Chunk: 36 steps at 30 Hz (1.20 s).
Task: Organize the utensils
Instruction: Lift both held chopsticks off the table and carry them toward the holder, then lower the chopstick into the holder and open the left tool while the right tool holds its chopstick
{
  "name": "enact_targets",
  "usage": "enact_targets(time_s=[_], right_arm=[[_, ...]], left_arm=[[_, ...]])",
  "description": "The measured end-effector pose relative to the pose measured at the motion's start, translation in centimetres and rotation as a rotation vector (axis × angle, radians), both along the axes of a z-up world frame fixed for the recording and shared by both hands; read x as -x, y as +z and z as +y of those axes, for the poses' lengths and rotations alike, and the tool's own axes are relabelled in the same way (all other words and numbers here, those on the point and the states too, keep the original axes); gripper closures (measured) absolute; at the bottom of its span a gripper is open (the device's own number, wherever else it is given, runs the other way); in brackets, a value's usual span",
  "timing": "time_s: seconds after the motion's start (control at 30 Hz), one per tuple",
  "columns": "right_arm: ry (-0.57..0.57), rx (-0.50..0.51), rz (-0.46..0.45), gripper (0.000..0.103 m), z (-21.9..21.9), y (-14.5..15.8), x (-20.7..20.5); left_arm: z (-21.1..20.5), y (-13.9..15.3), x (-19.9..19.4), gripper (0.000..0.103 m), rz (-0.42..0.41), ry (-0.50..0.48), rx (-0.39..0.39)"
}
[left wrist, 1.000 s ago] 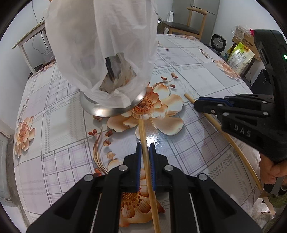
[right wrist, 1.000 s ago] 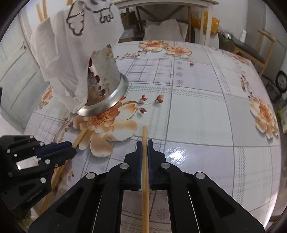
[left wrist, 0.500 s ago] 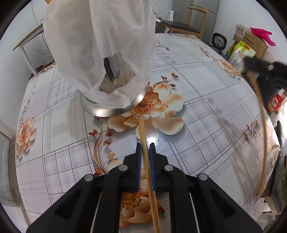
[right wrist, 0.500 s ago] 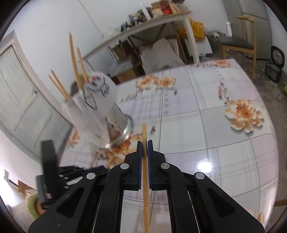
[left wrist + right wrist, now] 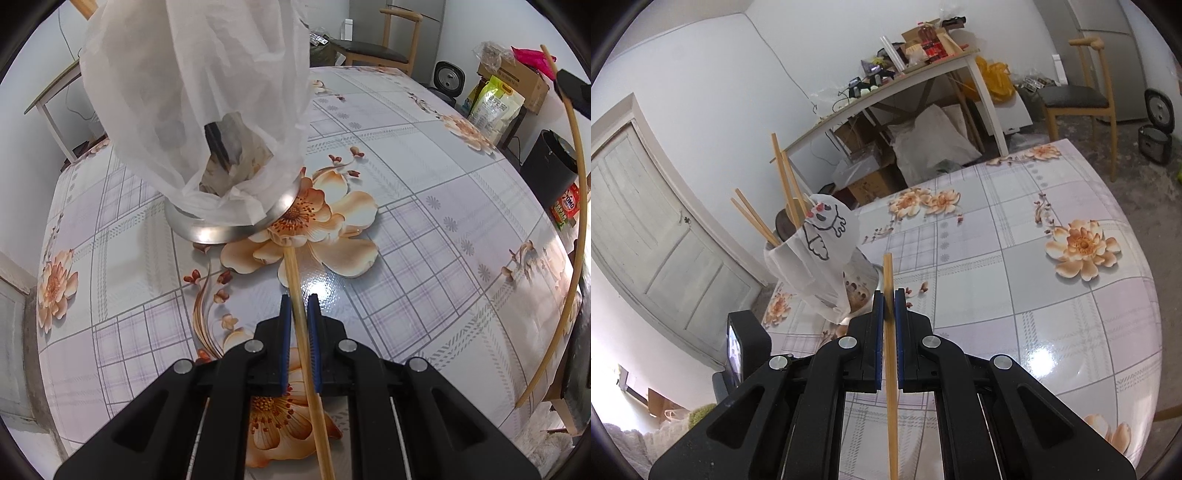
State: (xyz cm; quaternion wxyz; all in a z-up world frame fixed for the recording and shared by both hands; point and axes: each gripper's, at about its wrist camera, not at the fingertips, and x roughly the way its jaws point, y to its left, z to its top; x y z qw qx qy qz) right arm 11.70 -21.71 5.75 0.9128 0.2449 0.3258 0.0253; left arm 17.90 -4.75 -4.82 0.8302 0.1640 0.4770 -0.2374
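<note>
A metal utensil holder (image 5: pixel 229 225) wrapped in a white bag (image 5: pixel 199 85) stands on the floral table; in the right wrist view the holder (image 5: pixel 816 266) has several wooden chopsticks (image 5: pixel 783 184) standing in it. My left gripper (image 5: pixel 298 306) is low over the table, shut on a wooden chopstick (image 5: pixel 295 280) whose tip reaches the holder's base. My right gripper (image 5: pixel 888 299) is shut on another chopstick (image 5: pixel 888 280) and is raised high above the table, right of the holder. That chopstick also shows at the right edge of the left wrist view (image 5: pixel 576 206).
The floral tablecloth (image 5: pixel 1034 288) covers the table. A wooden chair (image 5: pixel 1082 96), a cluttered side table (image 5: pixel 905 81) and a door (image 5: pixel 639 229) stand beyond it. Boxes and bags (image 5: pixel 506 92) lie right of the table.
My right gripper lifted its chopstick off the table and rose high, out of the left view's middle to its right edge. The left gripper has stayed still on its chopstick.
</note>
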Motion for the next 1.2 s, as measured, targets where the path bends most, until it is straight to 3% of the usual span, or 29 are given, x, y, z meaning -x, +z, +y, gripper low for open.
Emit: enact_targets(time_s=[0.37, 0.7, 1.2], right_arm=[[-0.009, 0.000, -0.015, 0.099, -0.2, 0.4, 0.6], [-0.017, -0.003, -0.023, 0.099, -0.5, 0.6, 0.7], [-0.026, -0.003, -0.024, 0.099, -0.5, 0.6, 0.7]], left_arm=[[1.2, 1.6, -0.3, 0.097, 0.006, -0.002, 0.051], [3.0, 7.7, 1.7, 0.097, -0.049, -0.029, 0.222], [7.0, 15.9, 3.3, 0.097, -0.231, -0.038, 0.425]])
